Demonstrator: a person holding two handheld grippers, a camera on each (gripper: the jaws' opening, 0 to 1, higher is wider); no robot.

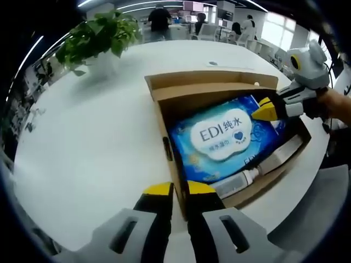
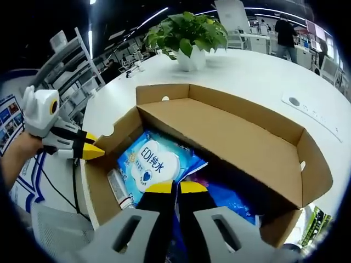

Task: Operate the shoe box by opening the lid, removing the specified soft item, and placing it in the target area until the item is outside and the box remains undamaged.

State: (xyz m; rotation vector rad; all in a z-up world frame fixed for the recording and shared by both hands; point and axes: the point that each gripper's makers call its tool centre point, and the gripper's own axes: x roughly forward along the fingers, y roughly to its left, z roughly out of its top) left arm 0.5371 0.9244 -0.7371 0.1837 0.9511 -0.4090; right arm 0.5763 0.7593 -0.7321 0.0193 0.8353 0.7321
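An open cardboard shoe box (image 1: 164, 118) (image 2: 109, 203) lies on a white round table (image 1: 88, 137), its lid (image 2: 230, 137) folded back. Inside lies a blue wipes pack (image 1: 219, 137) (image 2: 151, 161) with a white label reading EDI. My left gripper (image 1: 180, 189) is shut on the box's near side wall; in the right gripper view the left gripper (image 2: 94, 150) pinches the box's left wall. My right gripper (image 2: 175, 187) has its jaws drawn together at the pack's near edge. In the left gripper view the right gripper (image 1: 263, 111) touches the pack's far right corner.
A white tube (image 1: 247, 178) (image 2: 116, 189) lies along the box wall beside the pack. More blue packaging (image 2: 230, 200) sits under the lid. A potted plant (image 1: 98, 35) (image 2: 189, 30) stands on the table. Office desks and people are in the background.
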